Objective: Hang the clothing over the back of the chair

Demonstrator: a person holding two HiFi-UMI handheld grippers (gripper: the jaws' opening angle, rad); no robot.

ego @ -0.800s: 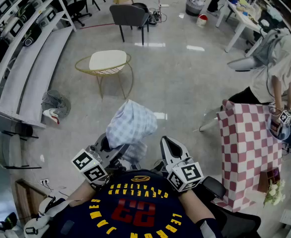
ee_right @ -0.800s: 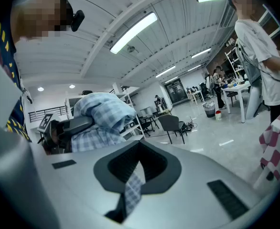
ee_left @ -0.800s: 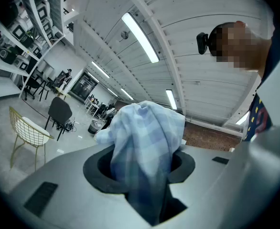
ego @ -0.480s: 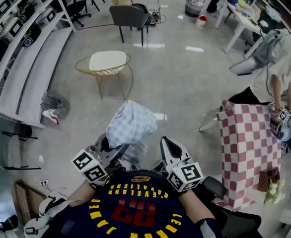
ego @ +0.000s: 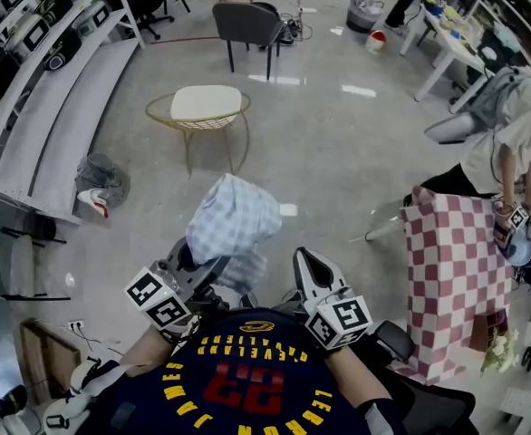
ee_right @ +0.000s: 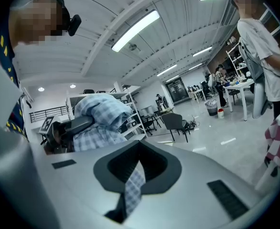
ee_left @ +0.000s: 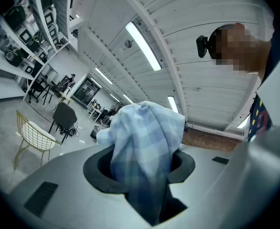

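one clothing (ee_right: 133, 190) strip, right gripper view only

The left hand-held gripper (ego: 197, 263) was held level, clamped on cloth (ego: 232, 217); the right hand-held gripper (ego: 304, 263) was closed on its edge.

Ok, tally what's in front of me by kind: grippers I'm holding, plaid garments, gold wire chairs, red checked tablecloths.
Grippers: 2 (left gripper, right gripper)
Plaid garment: 1, clamped by both
Gold wire chair: 1
Red checked tablecloth: 1
Total: 5
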